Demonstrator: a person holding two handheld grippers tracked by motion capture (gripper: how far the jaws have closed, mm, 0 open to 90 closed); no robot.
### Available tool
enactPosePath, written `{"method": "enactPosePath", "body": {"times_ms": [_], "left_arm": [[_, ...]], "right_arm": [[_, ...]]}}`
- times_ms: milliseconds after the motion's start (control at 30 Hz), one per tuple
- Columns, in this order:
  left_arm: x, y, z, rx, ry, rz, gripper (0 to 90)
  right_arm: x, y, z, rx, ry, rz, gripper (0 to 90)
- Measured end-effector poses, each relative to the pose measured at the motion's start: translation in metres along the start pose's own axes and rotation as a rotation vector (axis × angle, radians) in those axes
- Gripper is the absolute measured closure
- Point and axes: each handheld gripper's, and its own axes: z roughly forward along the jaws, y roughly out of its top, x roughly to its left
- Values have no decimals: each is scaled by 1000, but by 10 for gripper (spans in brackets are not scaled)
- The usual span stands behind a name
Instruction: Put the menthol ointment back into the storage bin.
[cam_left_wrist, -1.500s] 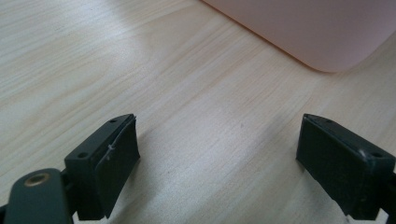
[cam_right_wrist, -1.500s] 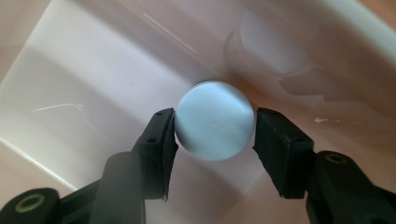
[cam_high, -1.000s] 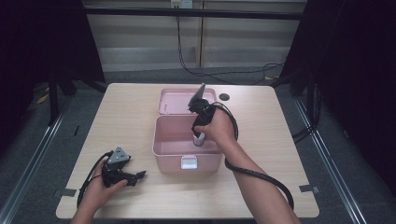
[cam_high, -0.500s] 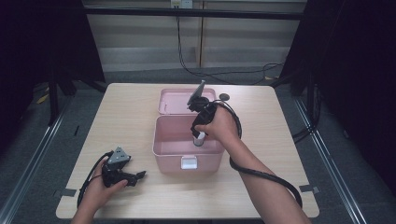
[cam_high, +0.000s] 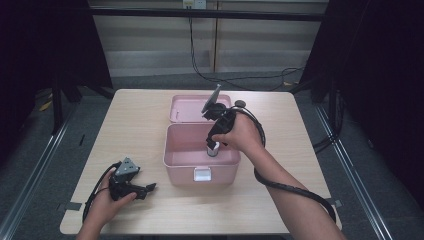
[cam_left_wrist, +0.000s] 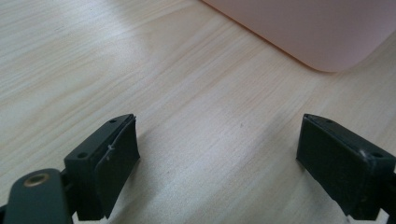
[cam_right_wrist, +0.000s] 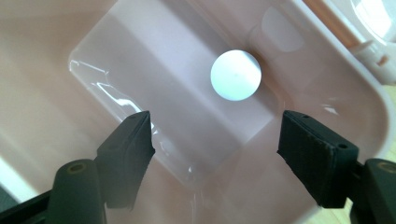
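Lab: black curtains (cam_high: 45, 45), lone table (cam_high: 135, 125).

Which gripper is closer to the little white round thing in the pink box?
Right. The right gripper hangs open over the white disc inside the pink box; the left gripper rests on the table, outside it.

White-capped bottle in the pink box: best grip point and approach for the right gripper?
Grip the white-capped bottle across its round cap, coming straight down from above. It appears to stand upright near the pink box wall, so side access looks blocked. The right gripper is open above it.
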Motion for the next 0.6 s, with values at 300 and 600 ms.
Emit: {"method": "enactPosePath", "body": {"times_ms": [300, 600], "left_arm": [[0, 0, 0, 0, 0, 1, 123], [0, 0, 0, 0, -1, 1, 123]], "right_arm": [[-3, -7, -16, -16, 21, -22, 248], [-2, -13, -26, 8, 21, -66, 230]]}}
